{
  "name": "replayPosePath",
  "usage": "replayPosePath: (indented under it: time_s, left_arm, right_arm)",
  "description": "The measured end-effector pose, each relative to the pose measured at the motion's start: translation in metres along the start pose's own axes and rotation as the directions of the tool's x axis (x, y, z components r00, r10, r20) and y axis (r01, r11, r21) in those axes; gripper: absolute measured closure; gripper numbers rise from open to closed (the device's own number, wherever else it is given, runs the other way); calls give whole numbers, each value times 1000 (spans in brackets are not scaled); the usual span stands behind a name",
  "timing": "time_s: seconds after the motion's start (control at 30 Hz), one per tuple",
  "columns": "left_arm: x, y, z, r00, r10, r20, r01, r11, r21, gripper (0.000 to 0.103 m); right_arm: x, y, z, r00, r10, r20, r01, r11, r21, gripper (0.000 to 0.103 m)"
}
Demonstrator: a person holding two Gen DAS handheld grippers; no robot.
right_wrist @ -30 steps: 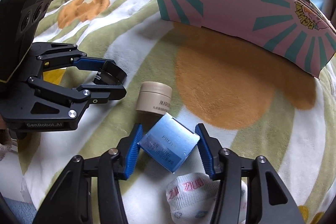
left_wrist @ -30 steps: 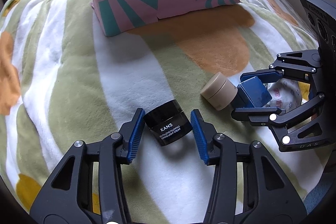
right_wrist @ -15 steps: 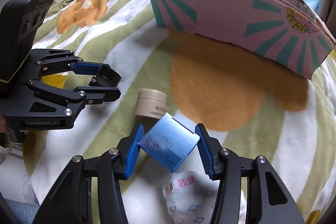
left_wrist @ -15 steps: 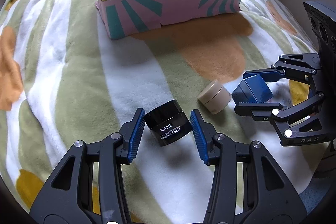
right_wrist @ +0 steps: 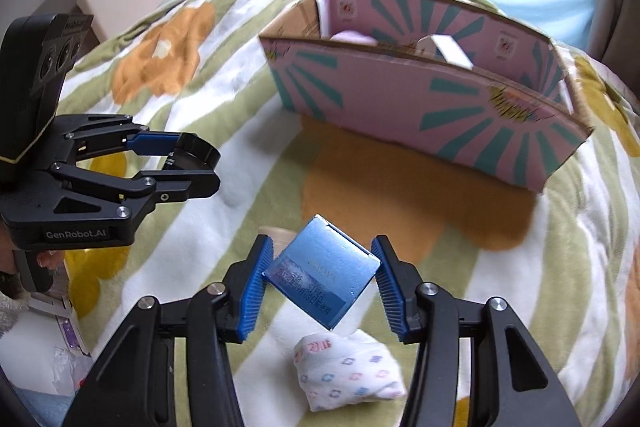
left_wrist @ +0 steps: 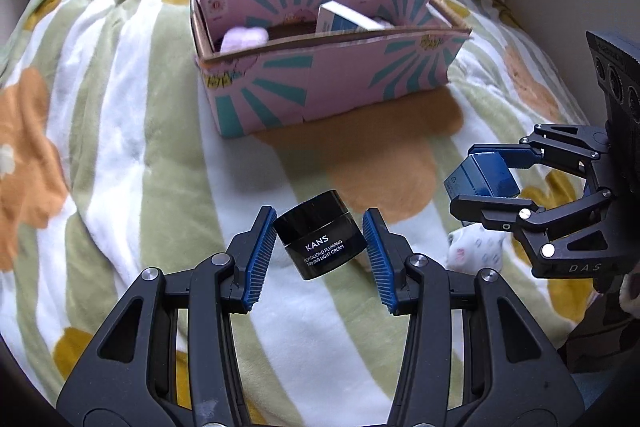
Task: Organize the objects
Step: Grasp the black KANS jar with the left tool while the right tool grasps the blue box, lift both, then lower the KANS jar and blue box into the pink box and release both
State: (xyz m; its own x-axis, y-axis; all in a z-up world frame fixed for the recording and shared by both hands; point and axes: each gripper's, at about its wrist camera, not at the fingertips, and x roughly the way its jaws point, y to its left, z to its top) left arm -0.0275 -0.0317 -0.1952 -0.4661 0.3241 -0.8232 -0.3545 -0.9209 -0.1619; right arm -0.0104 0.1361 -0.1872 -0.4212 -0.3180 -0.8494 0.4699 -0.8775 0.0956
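Observation:
My left gripper (left_wrist: 320, 251) is shut on a black KANS cream jar (left_wrist: 320, 241) and holds it above the blanket; it also shows in the right wrist view (right_wrist: 192, 167). My right gripper (right_wrist: 322, 277) is shut on a tilted blue box (right_wrist: 322, 273), also lifted; it shows in the left wrist view (left_wrist: 480, 183) at the right. The pink and teal cardboard box (left_wrist: 320, 91) stands open behind, also in the right wrist view (right_wrist: 420, 115). It holds a lilac soft item (left_wrist: 244, 37) and a white and blue carton (left_wrist: 344, 19).
A rolled white patterned sock (right_wrist: 348, 371) lies on the blanket under my right gripper, also in the left wrist view (left_wrist: 476, 247). A beige jar (right_wrist: 276, 237) peeks out behind the blue box. The striped floral blanket (left_wrist: 120, 147) covers the surface.
Both grippers rose with the jar and the blue box. The views tilted up, so the inside of the pink box now shows. The beige jar stayed on the blanket.

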Motion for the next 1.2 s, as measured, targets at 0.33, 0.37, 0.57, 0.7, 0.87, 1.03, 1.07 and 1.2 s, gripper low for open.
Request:
replayPosePath:
  time_s: [0.33,0.37,0.57,0.7,0.87,1.03,1.07,1.2]
  left_arm:
    - [-28,-9,64,999,8,32,-8,1000,0,61]
    - [-30,-10,74,999,13,41,-13,1000,0,61]
    - [-25,-10,125,999,20,51,-20,1000,-1,61]
    - [-10,-7,155,998,14,59,-14,1000,-4,61]
    - [21,-4,187,998,7,58,-7,1000,3,61]
    - [62,6,212,1000,-4,27,5,1000,-14,61]
    - [72,9,217,1000,-4,13,4,1000,-18,61]
    - [102,18,228,1000,11,-16,-12,1000,-28,61]
  right_arm:
    - [-48,-46,41,997,-52,53,48,996,70,56]
    - [-52,-51,47,996,-59,59,55,996,70,56]
    - [-67,-82,85,991,-90,96,84,994,64,56]
    - [-63,-103,112,990,-103,100,96,993,67,56]
    - [-44,-131,140,992,-85,89,76,992,104,56]
    - [-17,-147,155,994,-81,67,73,992,105,56]
    - [-11,-150,157,995,-83,62,76,991,106,56]
    - [9,-160,159,997,-70,39,65,990,123,56]
